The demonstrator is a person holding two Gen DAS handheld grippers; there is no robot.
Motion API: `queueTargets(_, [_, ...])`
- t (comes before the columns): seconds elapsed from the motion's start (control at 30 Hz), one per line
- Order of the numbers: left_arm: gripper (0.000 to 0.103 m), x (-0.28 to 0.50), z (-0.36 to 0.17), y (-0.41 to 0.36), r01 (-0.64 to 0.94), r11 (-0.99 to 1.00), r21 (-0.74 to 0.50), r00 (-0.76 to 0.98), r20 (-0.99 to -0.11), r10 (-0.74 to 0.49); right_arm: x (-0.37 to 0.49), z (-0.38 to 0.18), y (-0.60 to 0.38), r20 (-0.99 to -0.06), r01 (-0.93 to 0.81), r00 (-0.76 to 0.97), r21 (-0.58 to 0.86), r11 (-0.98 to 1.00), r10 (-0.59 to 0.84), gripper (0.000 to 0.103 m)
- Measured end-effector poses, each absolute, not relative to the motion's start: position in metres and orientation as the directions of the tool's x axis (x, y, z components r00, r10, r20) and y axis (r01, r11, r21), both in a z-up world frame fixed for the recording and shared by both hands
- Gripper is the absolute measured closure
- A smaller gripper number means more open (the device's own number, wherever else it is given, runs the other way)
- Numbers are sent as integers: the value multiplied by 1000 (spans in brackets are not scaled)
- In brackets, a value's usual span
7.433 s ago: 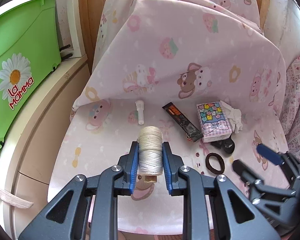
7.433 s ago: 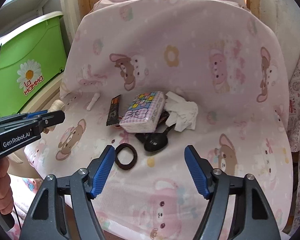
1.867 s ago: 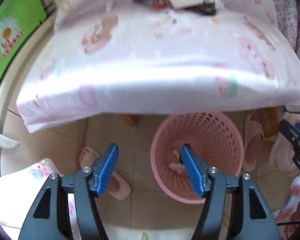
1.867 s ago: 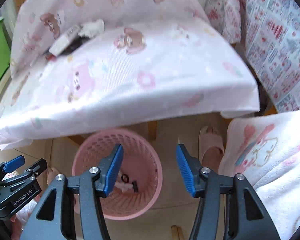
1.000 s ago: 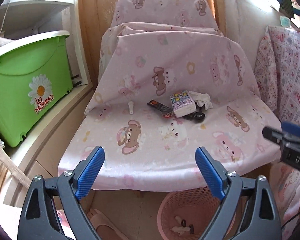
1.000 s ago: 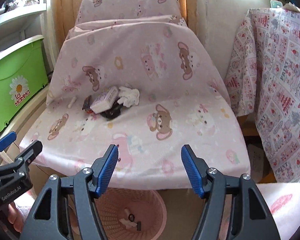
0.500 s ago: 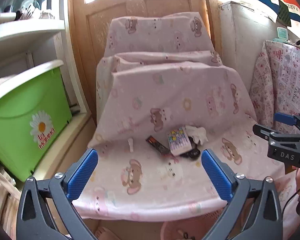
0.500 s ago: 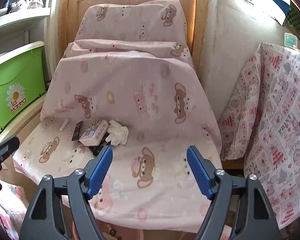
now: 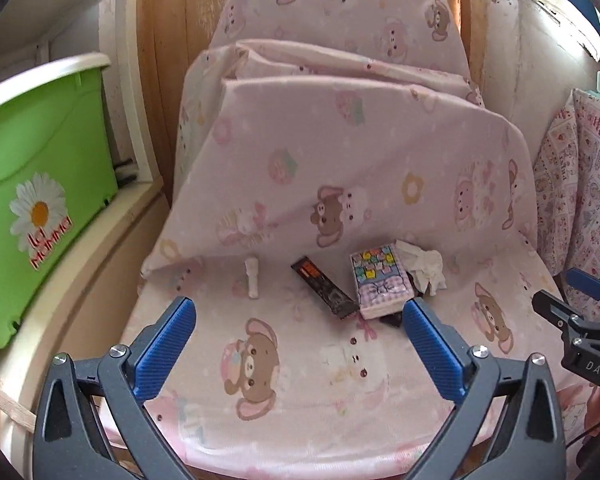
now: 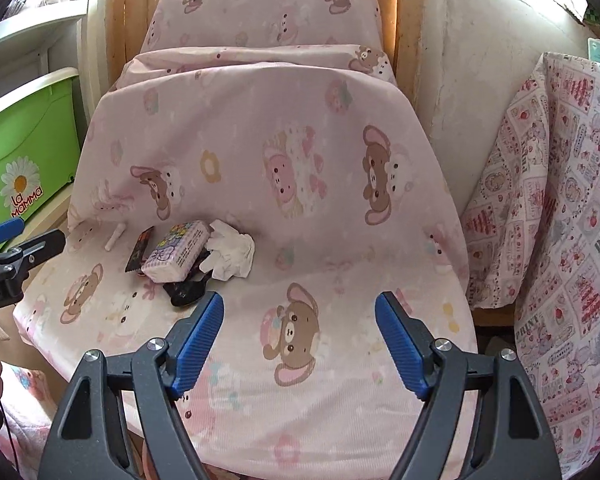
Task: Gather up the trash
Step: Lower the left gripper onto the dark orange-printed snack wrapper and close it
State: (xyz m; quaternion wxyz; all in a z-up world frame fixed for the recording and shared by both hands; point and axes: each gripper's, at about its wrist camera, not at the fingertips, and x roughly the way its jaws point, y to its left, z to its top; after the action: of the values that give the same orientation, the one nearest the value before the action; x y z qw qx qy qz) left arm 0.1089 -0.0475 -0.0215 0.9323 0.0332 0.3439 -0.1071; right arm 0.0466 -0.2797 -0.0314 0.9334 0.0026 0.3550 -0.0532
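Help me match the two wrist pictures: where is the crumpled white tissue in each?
Left wrist view: the crumpled white tissue lies right of centre, just right of the pastel-patterned tissue pack.
Right wrist view: the tissue lies left of centre, again right of the pack.
Shared landmark: that pack.

Black object (image 10: 186, 292) half hidden under tissue pack (image 10: 178, 250); identity unclear.

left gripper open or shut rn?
Open. The left gripper has its blue pads spread wide with nothing between them, only the seat cover behind.
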Motion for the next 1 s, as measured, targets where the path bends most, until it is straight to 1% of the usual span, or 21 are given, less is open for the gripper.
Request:
queueTargets(0.07, [7,113,-32,-51,237,971,-15,715,-674,-185,48,-37,-277,-675,90,733,-33,995,-88,23])
queueTargets(0.13, [11,114,-40,-55,251,968,-6,710,-679,-188,50,-44,-274,-688,78,720,-42,996,-86,23])
queueTargets(0.2, [19,117,-48,-61,268,963,7,701,-688,-190,50,-49,-271,-698,73,711,-48,996,-85,23])
queueTargets(0.23, [28,118,-52,-65,281,960,9,693,-693,-197,50,-51,-271,-702,73,707,-46,996,-84,23])
queueTargets(0.27, [41,120,-56,-69,292,956,7,683,-701,-204,50,-52,-270,-706,72,704,-43,996,-81,23])
queueTargets(0.3, [49,122,-59,-72,298,955,7,673,-711,-205,51,-53,-270,-709,72,701,-39,997,-78,23])
queueTargets(0.33, [64,125,-63,-75,303,953,7,664,-719,-206,52,-54,-269,-711,72,699,-37,997,-77,23])
queueTargets(0.37, [73,128,-65,-77,311,951,4,655,-726,-211,53,-54,-269,-711,75,699,-39,996,-80,23])
queueTargets(0.43, [77,134,-66,-81,308,951,-1,654,-727,-212,55,-54,-269,-712,84,697,-42,996,-89,23])
queueTargets(0.5, [77,139,-63,-83,273,962,12,674,-716,-182,58,-55,-270,-716,88,693,-39,995,-90,23])
queueTargets(0.6, [75,153,-62,-85,276,961,-31,644,-736,-209,61,-56,-270,-723,96,685,-36,995,-93,23])
queueTargets(0.63, [64,158,-63,-85,265,963,-51,631,-746,-213,62,-57,-270,-726,96,682,-36,995,-92,23])
queueTargets(0.67, [47,164,-63,-83,250,966,-72,619,-755,-216,63,-58,-270,-728,96,679,-39,995,-94,23])
queueTargets(0.7, [40,168,-64,-83,232,969,-87,615,-759,-215,64,-59,-269,-730,96,676,-46,994,-99,23])
queueTargets(0.73, [37,172,-65,-83,212,973,-88,620,-757,-203,65,-60,-268,-729,97,676,-55,994,-107,23])
queueTargets(0.83, [37,185,-70,-86,145,987,-70,618,-772,-146,66,-61,-264,-724,95,678,-78,992,-122,23])
queueTargets(1.0, [38,206,-88,-76,30,990,-141,554,-822,-134,66,-61,-261,-719,99,682,-96,990,-138,23])
